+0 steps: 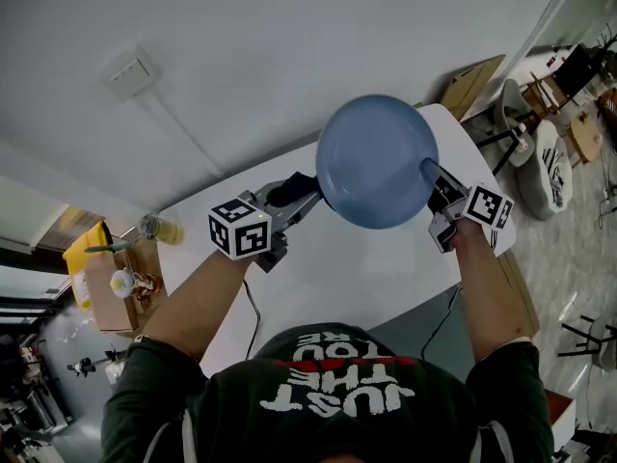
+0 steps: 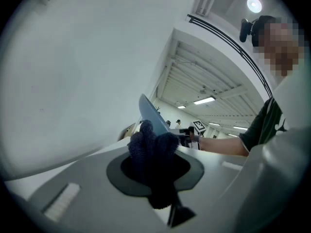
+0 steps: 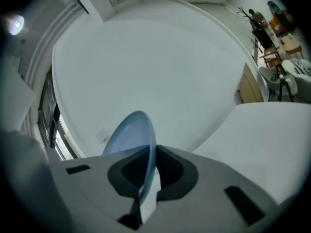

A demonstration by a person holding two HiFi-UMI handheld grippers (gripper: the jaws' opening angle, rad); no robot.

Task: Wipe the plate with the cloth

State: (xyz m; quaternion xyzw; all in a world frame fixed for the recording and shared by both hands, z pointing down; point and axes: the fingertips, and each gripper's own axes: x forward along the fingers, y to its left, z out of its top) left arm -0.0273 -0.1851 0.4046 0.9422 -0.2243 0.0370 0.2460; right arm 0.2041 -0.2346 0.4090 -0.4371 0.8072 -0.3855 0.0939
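Observation:
A blue plate hangs in the air above the white table, held by its right rim in my right gripper, which is shut on it. The right gripper view shows the plate edge-on, rim pinched between the jaws. My left gripper is shut on a dark navy cloth, just left of the plate's left rim. In the left gripper view the bunched cloth fills the jaws, and the plate stands tilted right behind it. I cannot tell whether cloth and plate touch.
A yellow-capped bottle stands at the table's far left corner. A cardboard box with small items sits off the left side. Chairs and boxes crowd the floor at the right. A cable trails off the near edge.

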